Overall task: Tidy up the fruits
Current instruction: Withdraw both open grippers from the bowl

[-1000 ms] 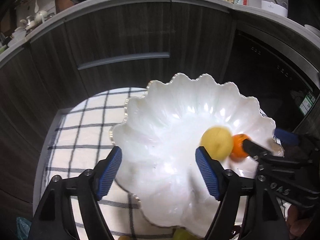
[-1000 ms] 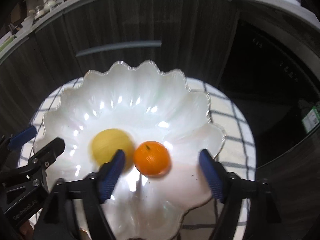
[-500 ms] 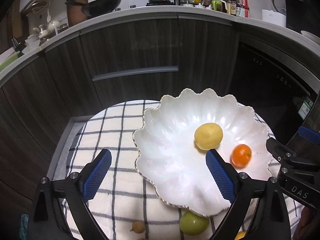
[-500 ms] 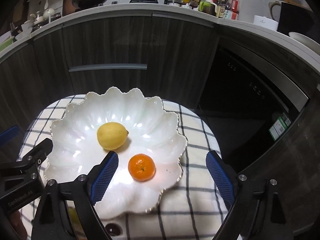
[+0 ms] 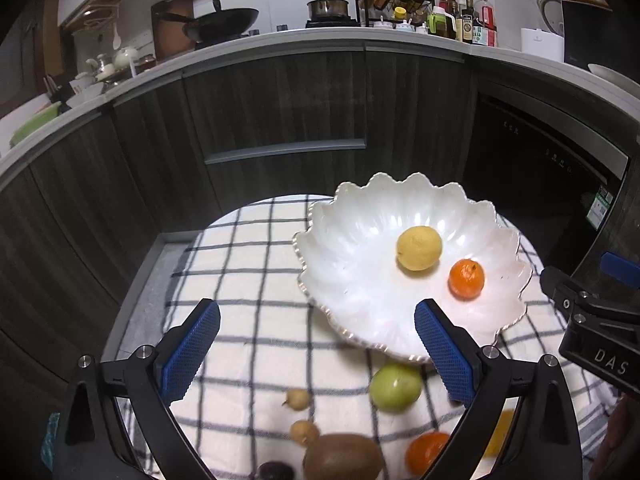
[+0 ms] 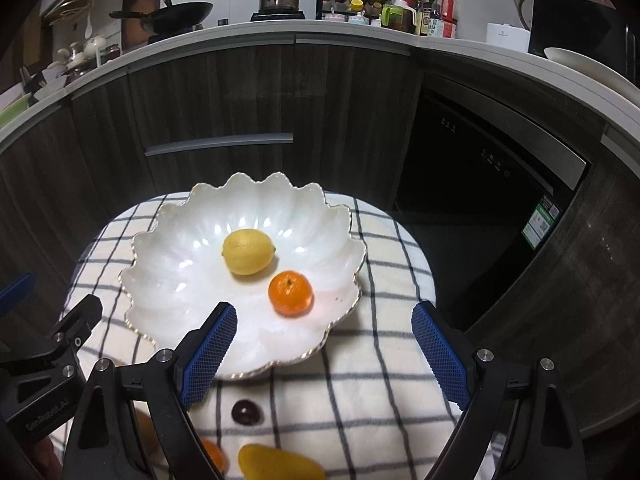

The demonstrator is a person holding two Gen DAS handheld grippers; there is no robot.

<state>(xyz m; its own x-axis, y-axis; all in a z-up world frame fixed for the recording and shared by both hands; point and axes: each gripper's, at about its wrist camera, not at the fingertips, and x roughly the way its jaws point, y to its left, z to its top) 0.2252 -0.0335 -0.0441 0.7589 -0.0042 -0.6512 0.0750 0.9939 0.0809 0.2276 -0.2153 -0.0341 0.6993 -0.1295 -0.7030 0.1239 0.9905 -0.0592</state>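
Note:
A white scalloped bowl (image 5: 352, 280) (image 6: 180, 264) sits on a round table with a checked cloth (image 5: 248, 264) (image 6: 380, 380). In it lie a yellow lemon (image 5: 419, 248) (image 6: 248, 251) and an orange mandarin (image 5: 466, 279) (image 6: 290, 293). On the cloth near me lie a green fruit (image 5: 395, 387), two small tan fruits (image 5: 298, 398), a kiwi (image 5: 342, 458), another mandarin (image 5: 426, 452) (image 6: 214, 456), a dark plum (image 6: 246, 412) and a yellow fruit (image 6: 276, 464). My left gripper (image 5: 316, 354) is open and empty above the cloth. My right gripper (image 6: 324, 354) is open and empty near the bowl's front rim.
Dark cabinet fronts (image 5: 280, 120) curve behind the table, with a black oven (image 6: 480, 184) to the right. The counter above holds a wok (image 5: 224, 20), a pot and bottles. The right gripper shows at the left wrist view's right edge (image 5: 592, 320).
Both grippers have pulled back and up from the bowl, open. The mandarin stays in the bowl beside the lemon. Loose fruits on the cloth have come into view.

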